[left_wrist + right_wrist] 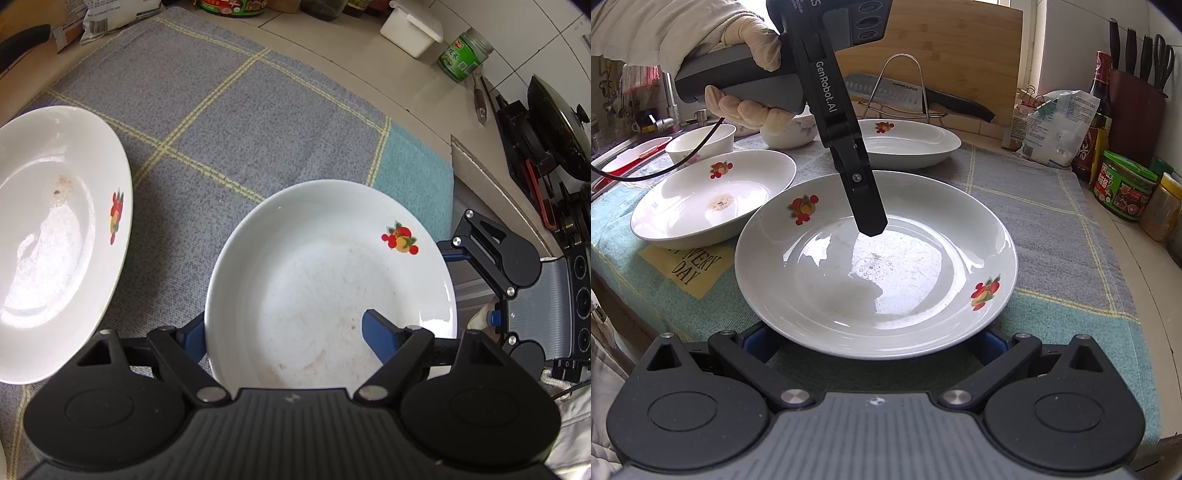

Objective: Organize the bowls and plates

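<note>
In the left wrist view my left gripper is shut on the near rim of a white fruit-print plate, one finger inside the plate, the other under it. A second white plate lies to the left on the cloth. In the right wrist view the same held plate fills the middle, with the left gripper coming down onto it from above. My right gripper is open, its blue fingers spread under the plate's near rim. Two more plates and two bowls sit behind.
A checked grey-blue cloth covers the counter. Jars, sauce bottles, a bag and a knife block stand along the right. A cutting board and cleaver rack are at the back. A stove with a wok lies right.
</note>
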Demonstrator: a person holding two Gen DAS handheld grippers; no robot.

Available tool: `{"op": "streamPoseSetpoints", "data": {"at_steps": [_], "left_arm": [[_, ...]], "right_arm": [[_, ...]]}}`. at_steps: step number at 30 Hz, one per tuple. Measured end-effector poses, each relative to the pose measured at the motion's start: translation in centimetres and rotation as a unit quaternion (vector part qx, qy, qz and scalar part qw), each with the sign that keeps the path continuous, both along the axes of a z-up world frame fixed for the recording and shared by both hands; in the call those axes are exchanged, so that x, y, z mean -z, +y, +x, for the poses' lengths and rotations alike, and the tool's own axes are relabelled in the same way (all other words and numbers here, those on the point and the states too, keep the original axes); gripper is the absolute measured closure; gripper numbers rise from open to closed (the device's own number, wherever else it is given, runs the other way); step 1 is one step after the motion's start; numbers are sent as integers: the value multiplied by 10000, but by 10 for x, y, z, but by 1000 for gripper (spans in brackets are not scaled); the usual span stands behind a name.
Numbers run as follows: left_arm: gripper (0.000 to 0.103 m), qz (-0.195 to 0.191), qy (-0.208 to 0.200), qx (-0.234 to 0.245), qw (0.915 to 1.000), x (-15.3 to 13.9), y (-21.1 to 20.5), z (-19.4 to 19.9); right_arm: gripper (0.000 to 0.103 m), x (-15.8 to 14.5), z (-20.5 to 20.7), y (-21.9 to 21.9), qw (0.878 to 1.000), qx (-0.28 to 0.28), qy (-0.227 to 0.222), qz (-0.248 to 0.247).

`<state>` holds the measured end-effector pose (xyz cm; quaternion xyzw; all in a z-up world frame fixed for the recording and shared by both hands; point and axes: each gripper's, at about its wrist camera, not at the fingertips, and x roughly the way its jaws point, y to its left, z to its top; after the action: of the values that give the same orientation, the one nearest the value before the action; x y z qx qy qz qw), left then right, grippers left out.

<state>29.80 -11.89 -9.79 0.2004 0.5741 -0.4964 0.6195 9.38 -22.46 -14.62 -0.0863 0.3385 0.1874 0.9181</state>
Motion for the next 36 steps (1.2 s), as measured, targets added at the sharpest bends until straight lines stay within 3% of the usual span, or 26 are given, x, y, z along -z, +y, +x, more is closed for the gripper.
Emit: {"op": "streamPoseSetpoints", "data": {"at_steps": [36], "left_arm": [[20, 8, -246, -130, 9996, -9, -8, -1]], "right_arm": [[0, -14, 6, -6, 9994, -117, 100, -307]]}}
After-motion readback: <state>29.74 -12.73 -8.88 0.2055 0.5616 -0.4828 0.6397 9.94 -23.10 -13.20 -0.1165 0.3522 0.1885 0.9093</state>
